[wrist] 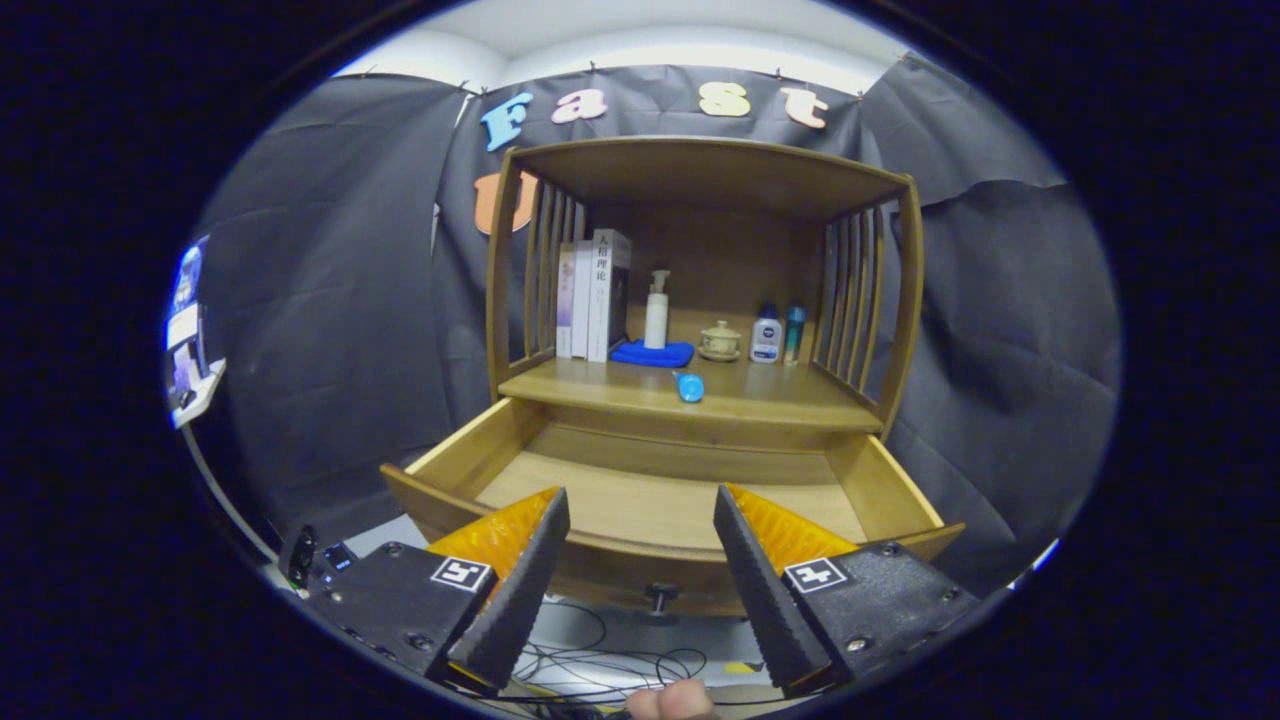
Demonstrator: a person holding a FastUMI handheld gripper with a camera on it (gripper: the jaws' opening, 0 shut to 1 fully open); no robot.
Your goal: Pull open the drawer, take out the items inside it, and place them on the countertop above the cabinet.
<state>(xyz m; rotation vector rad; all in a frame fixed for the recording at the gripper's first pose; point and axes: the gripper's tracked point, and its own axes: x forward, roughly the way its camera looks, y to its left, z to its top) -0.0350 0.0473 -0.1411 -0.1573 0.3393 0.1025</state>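
Spread fingers (pixel 640 570) hover over smooth wooden drawer (pixel 660 500), pulled open.

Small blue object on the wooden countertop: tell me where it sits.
The small blue object lies near the countertop's front edge, ahead of the folded blue cloth, above the open drawer and beyond the open gripper.

Cabinet (pixel 700 400) and pulled-out drawer (pixel 660 500) are showing smooth, satin-finished wood. Cloth (pixel 652 353) at the countertop's back edge is looking soft and matt. Pump bottle (pixel 656 310) is appearing as glossy plastic. Gripper (pixel 640 560), fingers apart, is showing ribbed matt faces.
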